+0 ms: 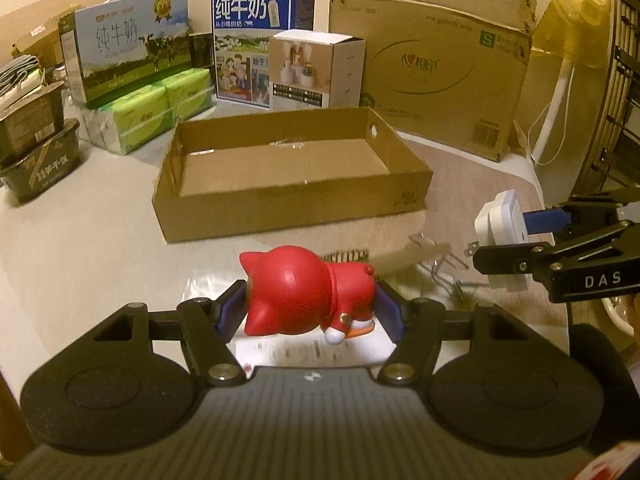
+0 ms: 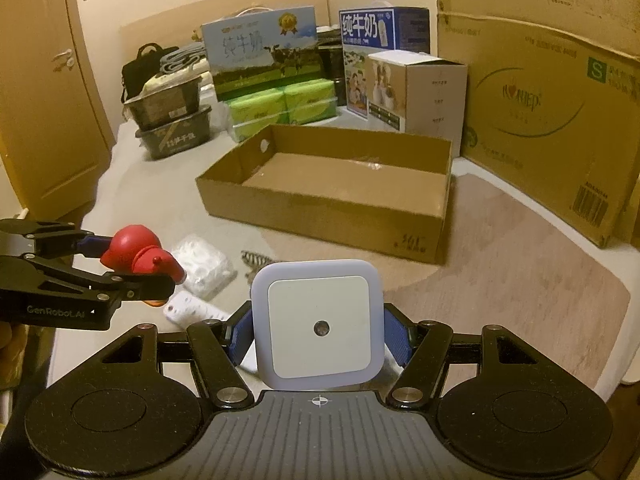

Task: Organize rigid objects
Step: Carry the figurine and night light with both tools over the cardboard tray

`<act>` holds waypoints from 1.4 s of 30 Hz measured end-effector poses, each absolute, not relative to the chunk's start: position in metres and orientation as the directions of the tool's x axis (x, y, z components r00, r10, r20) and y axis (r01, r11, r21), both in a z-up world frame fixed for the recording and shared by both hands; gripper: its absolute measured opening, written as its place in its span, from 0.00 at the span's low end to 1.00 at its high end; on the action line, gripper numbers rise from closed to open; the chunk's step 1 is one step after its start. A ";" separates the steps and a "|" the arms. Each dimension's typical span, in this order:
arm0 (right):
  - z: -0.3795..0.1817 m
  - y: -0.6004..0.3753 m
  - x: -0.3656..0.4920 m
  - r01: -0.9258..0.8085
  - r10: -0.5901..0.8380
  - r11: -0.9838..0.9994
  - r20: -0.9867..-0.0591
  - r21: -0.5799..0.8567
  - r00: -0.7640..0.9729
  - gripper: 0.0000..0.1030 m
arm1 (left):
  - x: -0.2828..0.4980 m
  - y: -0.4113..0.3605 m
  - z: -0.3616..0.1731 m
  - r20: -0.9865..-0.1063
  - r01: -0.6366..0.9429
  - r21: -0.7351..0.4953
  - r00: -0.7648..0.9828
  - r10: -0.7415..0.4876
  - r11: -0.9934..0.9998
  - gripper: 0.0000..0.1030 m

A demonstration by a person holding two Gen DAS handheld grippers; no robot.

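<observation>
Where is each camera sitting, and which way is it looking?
Left wrist: sits on the left gripper, looking forward along its fingers at the red toy figure it holds and the cardboard tray beyond; the right gripper shows at the right edge.
Right wrist: sits on the right gripper, looking forward at the white night light it holds and the tray ahead; the left gripper shows at the left edge.
Shared: the tray, both held things, the milk boxes behind.
</observation>
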State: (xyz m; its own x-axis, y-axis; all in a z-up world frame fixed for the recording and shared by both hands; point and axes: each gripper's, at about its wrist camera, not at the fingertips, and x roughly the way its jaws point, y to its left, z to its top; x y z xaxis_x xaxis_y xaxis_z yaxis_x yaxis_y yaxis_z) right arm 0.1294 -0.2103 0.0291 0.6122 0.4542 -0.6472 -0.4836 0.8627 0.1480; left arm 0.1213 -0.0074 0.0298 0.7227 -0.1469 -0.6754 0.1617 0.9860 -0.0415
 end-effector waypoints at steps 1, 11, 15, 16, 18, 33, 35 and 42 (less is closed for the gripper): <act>0.031 -0.209 0.133 -0.483 0.453 0.863 -0.648 0.146 0.613 0.63 | 0.126 -0.007 0.032 -0.673 0.162 -0.041 0.725 -0.147 0.986 0.63; 0.047 -0.202 0.179 -0.485 0.449 0.864 -0.643 0.135 0.621 0.64 | 0.173 0.004 0.047 -0.656 0.166 -0.045 0.739 -0.154 0.985 0.63; 0.053 -0.197 0.199 -0.491 0.449 0.862 -0.637 0.123 0.627 0.64 | 0.192 0.007 0.051 -0.653 0.172 -0.044 0.741 -0.158 0.984 0.63; 0.054 -0.196 0.204 -0.492 0.448 0.862 -0.636 0.121 0.629 0.64 | 0.198 0.008 0.052 -0.652 0.172 -0.041 0.742 -0.157 0.984 0.63; 0.056 -0.194 0.217 -0.490 0.447 0.863 -0.636 0.121 0.629 0.64 | 0.208 0.011 0.053 -0.650 0.173 -0.038 0.744 -0.156 0.984 0.63; 0.032 -0.176 0.308 -0.432 0.368 0.898 -0.684 0.085 0.629 0.64 | 0.292 0.028 0.043 -0.662 0.152 -0.050 0.735 -0.147 0.987 0.63; 0.026 -0.174 0.318 -0.422 0.356 0.903 -0.694 0.083 0.625 0.64 | 0.302 0.030 0.038 -0.668 0.147 -0.047 0.731 -0.140 0.988 0.63; 0.007 -0.172 0.339 -0.402 0.333 0.912 -0.721 0.082 0.608 0.64 | 0.323 0.038 0.019 -0.692 0.128 -0.060 0.710 -0.134 0.990 0.63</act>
